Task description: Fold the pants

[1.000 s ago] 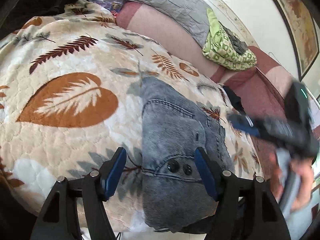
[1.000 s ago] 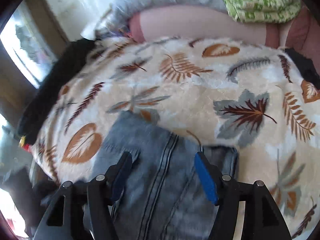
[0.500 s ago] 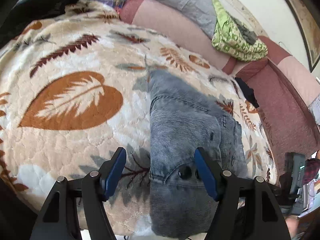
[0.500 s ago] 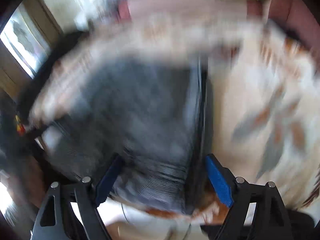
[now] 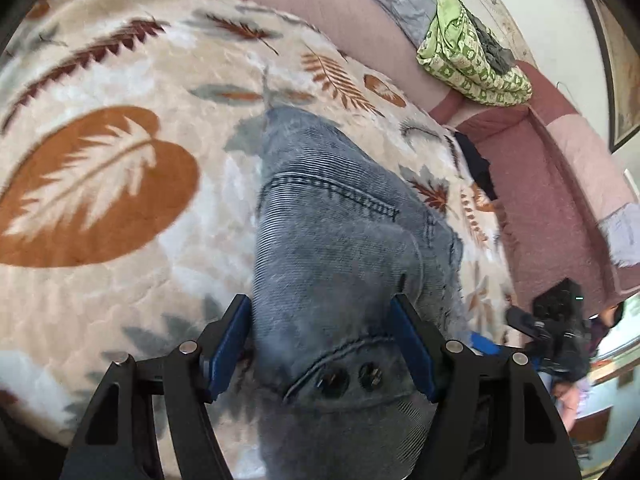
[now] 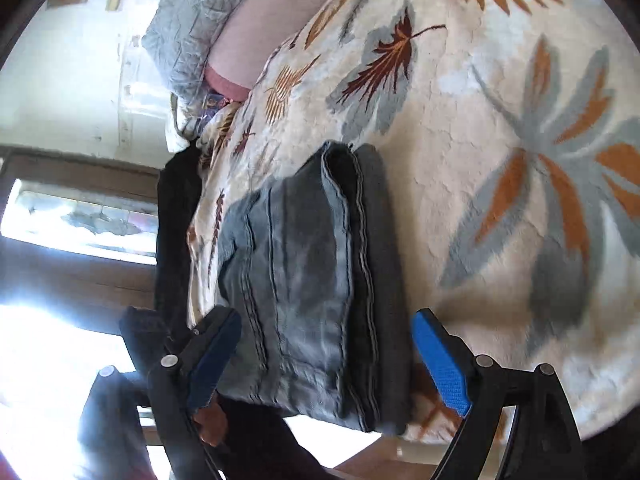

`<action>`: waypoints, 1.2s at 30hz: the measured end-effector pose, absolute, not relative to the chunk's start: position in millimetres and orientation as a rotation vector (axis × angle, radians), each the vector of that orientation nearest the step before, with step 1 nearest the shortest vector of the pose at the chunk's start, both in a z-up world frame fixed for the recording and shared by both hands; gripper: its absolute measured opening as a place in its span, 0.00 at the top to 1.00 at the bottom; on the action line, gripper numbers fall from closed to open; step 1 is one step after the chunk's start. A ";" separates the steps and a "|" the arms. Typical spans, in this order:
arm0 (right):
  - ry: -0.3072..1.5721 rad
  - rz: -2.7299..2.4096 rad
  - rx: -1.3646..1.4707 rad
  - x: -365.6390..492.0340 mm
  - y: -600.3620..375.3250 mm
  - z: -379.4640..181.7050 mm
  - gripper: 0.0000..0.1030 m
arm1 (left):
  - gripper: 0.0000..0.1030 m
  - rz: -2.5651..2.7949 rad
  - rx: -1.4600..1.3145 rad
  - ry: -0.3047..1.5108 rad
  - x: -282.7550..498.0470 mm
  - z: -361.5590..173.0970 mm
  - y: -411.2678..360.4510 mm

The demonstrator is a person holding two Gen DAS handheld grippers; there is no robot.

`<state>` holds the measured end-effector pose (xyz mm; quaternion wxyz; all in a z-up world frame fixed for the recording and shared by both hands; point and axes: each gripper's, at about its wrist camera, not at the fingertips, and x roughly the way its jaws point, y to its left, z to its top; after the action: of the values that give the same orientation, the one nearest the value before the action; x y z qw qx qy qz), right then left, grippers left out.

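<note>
Daylight floods in, the window [image 6: 80,216] glaring white lower left; fisheye edges bend and darken, slight motion blur throughout.

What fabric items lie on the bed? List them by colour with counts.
Blue-grey denim: 1, the folded jeans
Cream with leaf print: 1, the blanket
Green patterned: 1, the cloth bundle
Grey quilted: 1, the pillow
Black: 1, the garment at the blanket's edge
Total: 5
</note>
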<state>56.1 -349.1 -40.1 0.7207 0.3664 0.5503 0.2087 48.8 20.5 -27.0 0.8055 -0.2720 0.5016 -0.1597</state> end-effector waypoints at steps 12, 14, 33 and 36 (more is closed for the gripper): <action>1.277 0.482 0.792 91.4 -317.7 -62.0 0.26 | 0.30 -0.414 -0.731 1.083 72.0 -40.2 26.3; 1.296 0.442 0.707 93.6 -314.5 -61.0 0.57 | 0.32 -0.412 -0.740 1.084 72.7 -39.6 27.4; 1.032 0.468 0.429 104.2 -252.8 61.4 0.86 | 0.81 -0.339 -0.325 0.785 65.4 74.9 27.4; 1.005 0.476 0.416 127.2 -235.0 65.6 0.86 | 0.81 -0.321 -0.358 0.771 90.4 76.2 47.8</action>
<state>127.2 -235.0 65.6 0.8289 0.1962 0.4735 0.2241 90.4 47.8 76.2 0.8986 -0.1728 0.3722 -0.1552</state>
